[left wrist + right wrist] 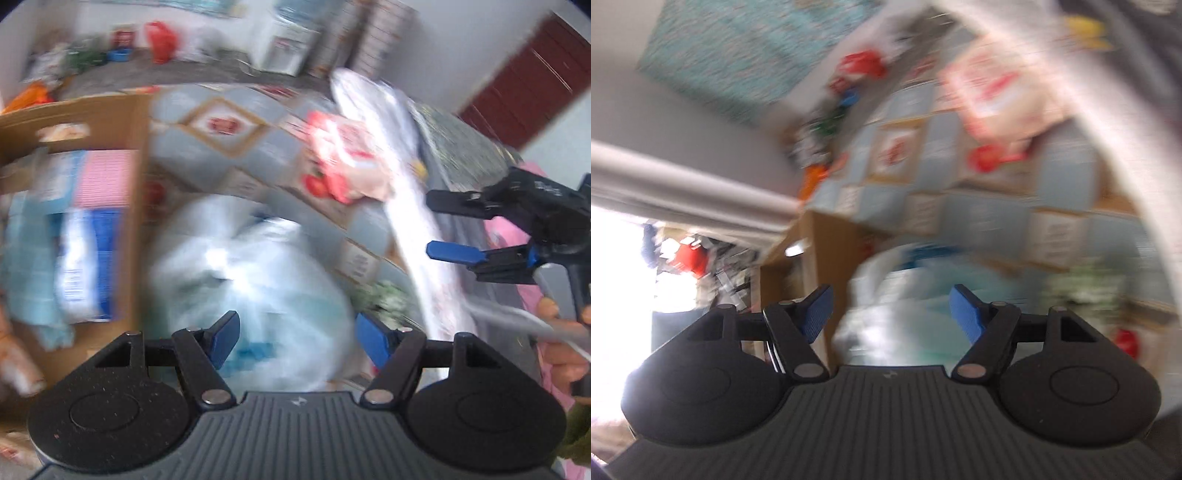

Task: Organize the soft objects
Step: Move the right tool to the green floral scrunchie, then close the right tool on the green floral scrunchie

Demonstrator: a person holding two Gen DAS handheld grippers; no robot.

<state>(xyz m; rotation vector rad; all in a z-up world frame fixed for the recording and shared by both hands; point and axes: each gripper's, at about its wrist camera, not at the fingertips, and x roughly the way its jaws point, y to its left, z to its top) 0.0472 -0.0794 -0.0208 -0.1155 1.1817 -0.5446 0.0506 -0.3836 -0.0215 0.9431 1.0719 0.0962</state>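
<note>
Nearest, left wrist view: left gripper (295, 338), black frame with blue pads, jaws spread, nothing between them.

Just beyond it: pale, translucent blue-white plastic bag of soft goods (247, 273), blurred, lying on the patterned blue-and-tan quilt of the bed (221, 122).

To its left: open brown cardboard box (122, 122) holding a blue-and-white soft package (88, 266) and a pink striped cloth (103, 177).

To its right: right gripper (458, 229), jaws spread and empty, held by a hand (565, 354).

Farther: pink-and-red plastic-wrapped soft pack (343, 162) beside a long white fabric strip (391, 147).

Right wrist view: same gripper (890, 312) spread and empty; scene heavily blurred.

Judgement: the step is the approach to the pale bag. Slow both hands, settle over it, pinch bunched film near the top rather than the slack side, then carry it to the box.
</note>
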